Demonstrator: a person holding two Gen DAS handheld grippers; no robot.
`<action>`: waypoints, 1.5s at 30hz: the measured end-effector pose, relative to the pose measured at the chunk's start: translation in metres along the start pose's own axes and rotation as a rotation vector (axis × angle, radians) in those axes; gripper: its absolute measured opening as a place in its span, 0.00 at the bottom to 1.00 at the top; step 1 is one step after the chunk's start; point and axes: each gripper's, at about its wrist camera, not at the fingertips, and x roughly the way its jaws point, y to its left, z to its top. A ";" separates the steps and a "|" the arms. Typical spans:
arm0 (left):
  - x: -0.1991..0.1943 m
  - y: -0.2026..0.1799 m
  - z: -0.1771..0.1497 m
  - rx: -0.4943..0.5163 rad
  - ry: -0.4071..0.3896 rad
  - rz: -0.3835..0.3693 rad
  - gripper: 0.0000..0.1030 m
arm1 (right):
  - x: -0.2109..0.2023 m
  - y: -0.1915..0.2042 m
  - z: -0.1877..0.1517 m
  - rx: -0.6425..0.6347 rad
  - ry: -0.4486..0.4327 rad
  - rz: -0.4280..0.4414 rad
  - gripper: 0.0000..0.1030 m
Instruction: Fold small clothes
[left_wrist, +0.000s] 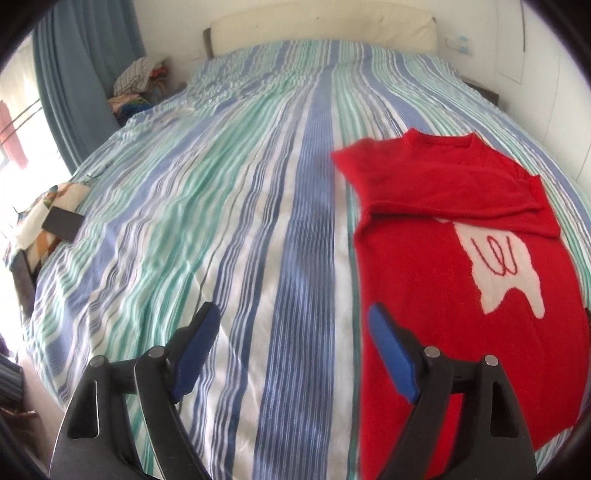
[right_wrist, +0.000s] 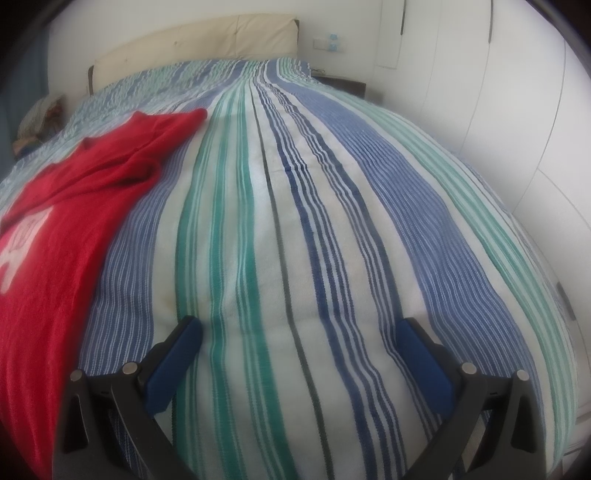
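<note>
One sleeve of the red sweater (left_wrist: 454, 236) lies folded across its chest at the right of my left view; the other sleeve (right_wrist: 162, 129), upper left in my right view, is still spread on the striped bedspread (left_wrist: 229, 206). My left gripper (left_wrist: 295, 354) and right gripper (right_wrist: 299, 354) gape wide, empty.

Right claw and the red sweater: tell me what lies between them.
Only bare striped bedspread. In the right wrist view the right claw stands open over the stripes, and the red sweater lies off to its left with nothing else on that stretch.
</note>
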 end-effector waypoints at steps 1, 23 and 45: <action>-0.002 0.000 -0.001 0.000 -0.001 0.002 0.82 | 0.000 0.001 0.000 -0.001 -0.001 -0.003 1.00; -0.019 0.023 -0.062 -0.083 0.084 -0.163 0.87 | -0.117 -0.003 -0.023 0.040 0.006 0.124 1.00; -0.023 0.040 -0.105 -0.151 0.098 -0.139 0.90 | -0.125 0.050 -0.052 -0.061 0.077 0.120 1.00</action>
